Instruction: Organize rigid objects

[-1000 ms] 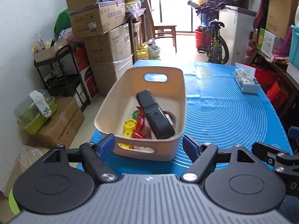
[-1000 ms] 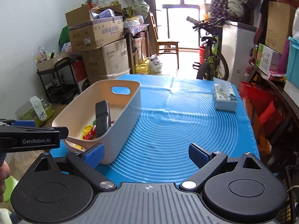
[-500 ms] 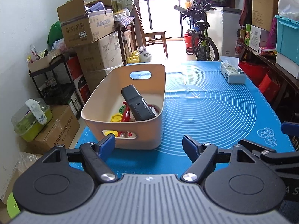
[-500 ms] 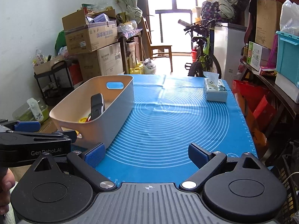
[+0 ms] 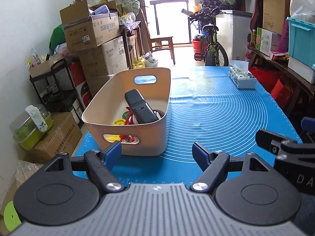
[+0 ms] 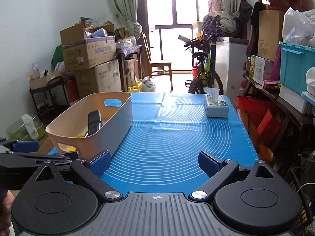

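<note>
A beige plastic basket (image 5: 163, 106) stands on the left part of the blue mat (image 5: 216, 114). Inside it a black remote-like device (image 5: 140, 108) leans upright, with yellow and red toy pieces (image 5: 123, 121) at the bottom. The basket also shows in the right wrist view (image 6: 120, 118), with the black device (image 6: 94, 123) in it. My left gripper (image 5: 157, 152) is open and empty, just short of the basket's near end. My right gripper (image 6: 154, 162) is open and empty, over the mat's near edge, right of the basket.
A tissue box (image 6: 216, 106) sits at the mat's far right. Cardboard boxes (image 5: 94, 45) and a black shelf cart (image 5: 53, 86) line the left wall. A bicycle (image 6: 204, 68) and a chair (image 6: 159, 66) stand beyond the table. Cluttered shelves (image 6: 275, 74) run along the right.
Both grippers have pulled back and risen away from the basket, which now looks farther off. Both stay open and empty.
</note>
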The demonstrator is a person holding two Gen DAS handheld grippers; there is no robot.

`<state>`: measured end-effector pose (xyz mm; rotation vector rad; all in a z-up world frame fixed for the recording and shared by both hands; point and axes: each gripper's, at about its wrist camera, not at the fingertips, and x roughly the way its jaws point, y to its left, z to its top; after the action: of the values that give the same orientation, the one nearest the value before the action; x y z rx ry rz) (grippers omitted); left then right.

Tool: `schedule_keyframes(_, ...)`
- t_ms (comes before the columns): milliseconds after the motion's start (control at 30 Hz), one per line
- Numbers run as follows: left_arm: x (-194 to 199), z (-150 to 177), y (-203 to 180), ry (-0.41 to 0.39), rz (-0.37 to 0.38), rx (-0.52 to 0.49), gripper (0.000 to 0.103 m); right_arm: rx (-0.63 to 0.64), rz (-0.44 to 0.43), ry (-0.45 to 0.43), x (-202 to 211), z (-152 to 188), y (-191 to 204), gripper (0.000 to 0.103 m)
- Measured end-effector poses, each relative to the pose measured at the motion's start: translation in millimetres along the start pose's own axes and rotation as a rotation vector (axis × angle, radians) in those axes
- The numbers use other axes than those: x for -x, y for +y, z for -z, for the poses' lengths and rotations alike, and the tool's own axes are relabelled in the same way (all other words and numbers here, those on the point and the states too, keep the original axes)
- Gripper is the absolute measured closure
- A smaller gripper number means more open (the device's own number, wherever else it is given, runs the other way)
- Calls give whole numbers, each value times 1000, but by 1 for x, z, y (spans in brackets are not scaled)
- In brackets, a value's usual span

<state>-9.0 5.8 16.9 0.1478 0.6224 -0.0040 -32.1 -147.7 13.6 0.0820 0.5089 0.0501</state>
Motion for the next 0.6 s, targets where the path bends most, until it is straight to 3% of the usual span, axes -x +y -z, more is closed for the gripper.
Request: schedule_keyframes(600,-8,2,1,22,10,8,24,0,23,23,-12,3,1,7)
